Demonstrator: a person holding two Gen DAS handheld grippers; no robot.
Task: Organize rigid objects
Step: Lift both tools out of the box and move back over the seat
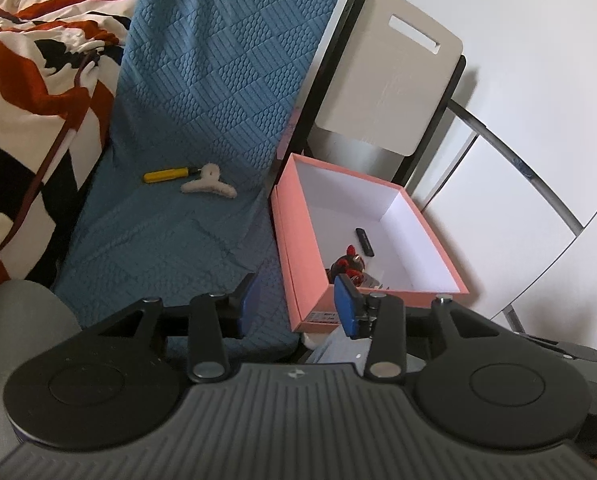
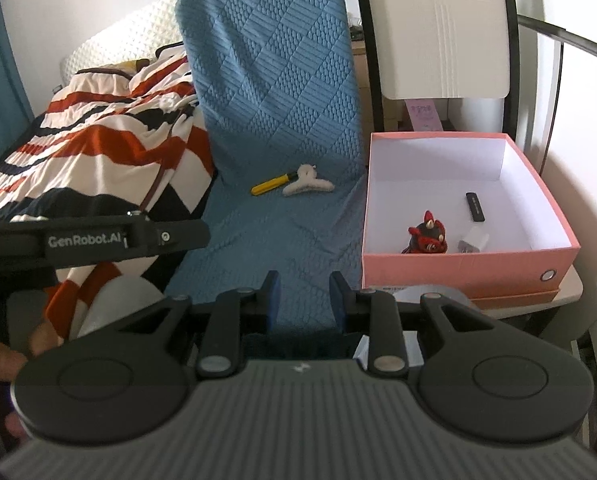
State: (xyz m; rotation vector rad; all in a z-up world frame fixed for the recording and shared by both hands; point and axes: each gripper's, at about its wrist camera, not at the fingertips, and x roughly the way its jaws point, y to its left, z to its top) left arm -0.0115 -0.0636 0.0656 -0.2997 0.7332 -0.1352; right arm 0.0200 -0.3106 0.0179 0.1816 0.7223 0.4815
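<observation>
Progress looks roughly half done, judging by the layout: pink box (image 2: 470, 268) at right already holds a red figurine (image 2: 427, 237), a black stick (image 2: 475, 207) and a small white plug (image 2: 473, 242), while a yellow tool (image 2: 272, 184) and a white hair claw (image 2: 307, 185) sit touching each other on the far part of the blue-covered seat (image 2: 266, 240), left of the box, not yet collected. Left gripper (image 1: 296, 306) and right gripper (image 2: 304, 300) both hover near, jaws parted and empty, touching nothing.
</observation>
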